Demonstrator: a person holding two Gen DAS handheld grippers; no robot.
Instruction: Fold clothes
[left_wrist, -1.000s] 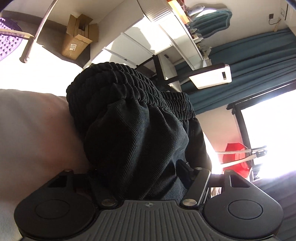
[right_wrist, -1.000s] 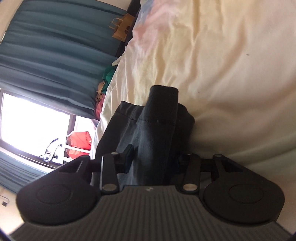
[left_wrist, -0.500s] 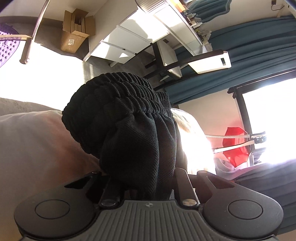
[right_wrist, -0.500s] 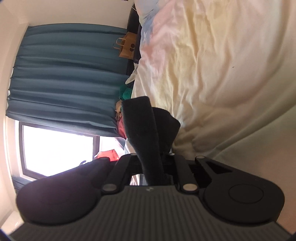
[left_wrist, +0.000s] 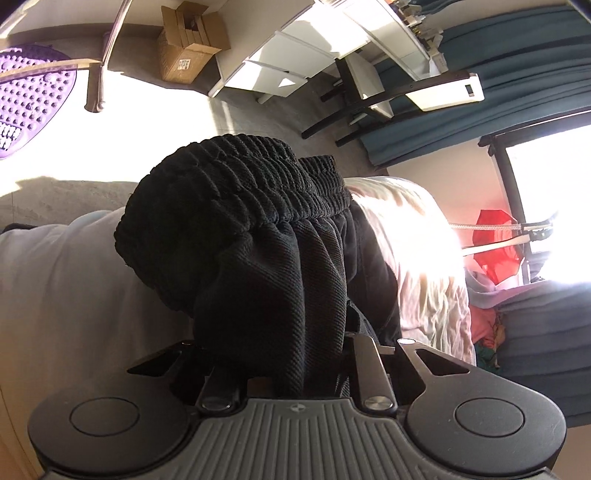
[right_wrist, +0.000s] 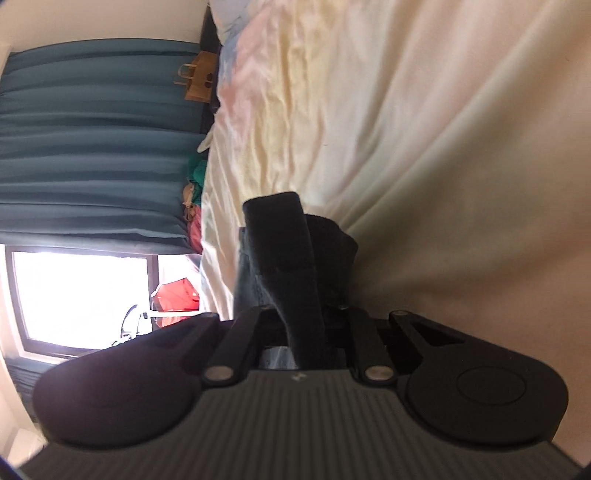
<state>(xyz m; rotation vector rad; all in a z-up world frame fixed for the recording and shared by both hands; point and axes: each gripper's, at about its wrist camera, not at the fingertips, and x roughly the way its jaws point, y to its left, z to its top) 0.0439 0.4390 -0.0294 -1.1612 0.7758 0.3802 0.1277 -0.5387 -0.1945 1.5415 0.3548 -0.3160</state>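
A pair of black shorts (left_wrist: 255, 251) with a ribbed elastic waistband fills the middle of the left wrist view. My left gripper (left_wrist: 291, 354) is shut on the shorts just below the waistband; the cloth hides its fingertips. In the right wrist view the hem end of the same shorts (right_wrist: 295, 266) stands up as a dark folded strip. My right gripper (right_wrist: 303, 325) is shut on it, fingertips hidden by cloth. Both hold the garment above the pale bed sheet (right_wrist: 424, 129).
The bed (left_wrist: 413, 266) lies under the garment. Blue curtains (right_wrist: 92, 147) and a bright window (right_wrist: 81, 295) are at the side. A white desk (left_wrist: 332, 48), a cardboard box (left_wrist: 188, 40), a purple mat (left_wrist: 29, 99) and a red object (left_wrist: 495, 251) stand beyond.
Both grippers closed from open onto the shorts a second ago and lifted them off the sheet. Since half a second ago both views have swung a little, with the grips unchanged.
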